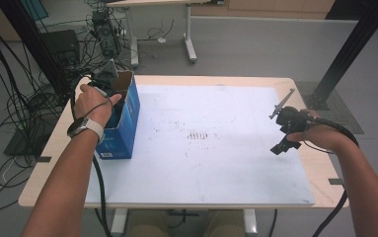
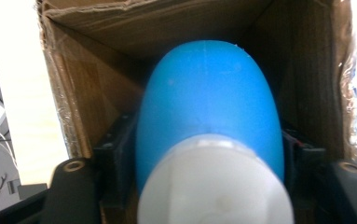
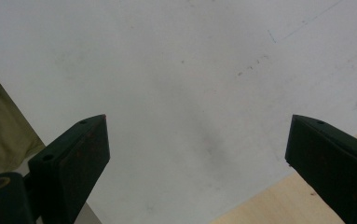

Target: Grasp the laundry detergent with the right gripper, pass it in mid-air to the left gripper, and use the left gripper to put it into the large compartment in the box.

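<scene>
My left gripper [image 1: 108, 81] is down inside the cardboard box [image 1: 127, 118], jaws flanking the blue bottle [image 2: 209, 112] but I can't tell if they grip, so bottle looks boxed, release and pull-out left; right gripper [image 1: 286, 129] spread, idle over table [image 1: 216, 163].

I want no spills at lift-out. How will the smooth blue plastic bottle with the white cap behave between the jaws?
The blue plastic bottle looks smooth and rounded, so it may slip or twist between flat jaws. Its curved body would probably roll if laid down. The open cardboard box walls stand close around it, so it might scrape on the way out.
</scene>
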`<state>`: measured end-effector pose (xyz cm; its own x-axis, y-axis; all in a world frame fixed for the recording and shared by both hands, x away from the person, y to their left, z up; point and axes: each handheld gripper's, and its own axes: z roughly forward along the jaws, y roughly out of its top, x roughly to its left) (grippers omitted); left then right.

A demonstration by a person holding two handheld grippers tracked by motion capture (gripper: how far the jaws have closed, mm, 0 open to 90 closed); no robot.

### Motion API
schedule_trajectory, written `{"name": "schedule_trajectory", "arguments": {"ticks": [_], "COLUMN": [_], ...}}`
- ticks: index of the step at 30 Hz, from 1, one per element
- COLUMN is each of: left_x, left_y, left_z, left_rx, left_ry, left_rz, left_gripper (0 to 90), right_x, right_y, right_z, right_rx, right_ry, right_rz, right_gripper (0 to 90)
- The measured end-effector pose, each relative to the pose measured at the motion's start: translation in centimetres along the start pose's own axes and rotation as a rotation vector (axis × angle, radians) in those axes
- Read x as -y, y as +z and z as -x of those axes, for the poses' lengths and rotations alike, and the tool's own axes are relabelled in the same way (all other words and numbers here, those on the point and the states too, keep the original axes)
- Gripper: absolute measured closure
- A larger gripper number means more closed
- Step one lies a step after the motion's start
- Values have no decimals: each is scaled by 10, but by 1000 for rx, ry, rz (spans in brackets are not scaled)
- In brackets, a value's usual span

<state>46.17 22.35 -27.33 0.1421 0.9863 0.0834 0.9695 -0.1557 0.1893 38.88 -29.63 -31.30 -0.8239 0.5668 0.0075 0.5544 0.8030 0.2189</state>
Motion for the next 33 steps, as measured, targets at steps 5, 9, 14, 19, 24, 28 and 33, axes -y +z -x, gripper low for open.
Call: {"name": "schedule_trajectory", "arguments": {"ticks": [5, 9, 14, 19, 24, 28, 33], "left_x": [0, 0, 2, 3, 3, 3, 4], "left_y": [-3, -5, -11, -18, -23, -27, -35], "left_z": [-1, -2, -7, -7, -8, -7, -6], "left_rx": [11, 21, 49, 61, 79, 82, 104], "left_ry": [5, 8, -9, 7, 19, 47, 76], "left_rz": [9, 14, 39, 46, 49, 54, 73], "left_gripper": [285, 280, 238, 192, 168, 158, 129], "right_x": [1, 0, 1, 2, 3, 4, 4], "right_y": [0, 0, 0, 0, 0, -2, -3], "right_z": [0, -1, -2, -2, -4, -5, -5], "right_rx": [-3, -2, -4, -1, 2, 5, 9], "right_ry": [-4, -9, -4, -5, -11, -13, -11], "right_rz": [-2, -1, 5, 2, -4, -2, -2], "right_gripper": [65, 65, 65, 65, 66, 66, 66]}}
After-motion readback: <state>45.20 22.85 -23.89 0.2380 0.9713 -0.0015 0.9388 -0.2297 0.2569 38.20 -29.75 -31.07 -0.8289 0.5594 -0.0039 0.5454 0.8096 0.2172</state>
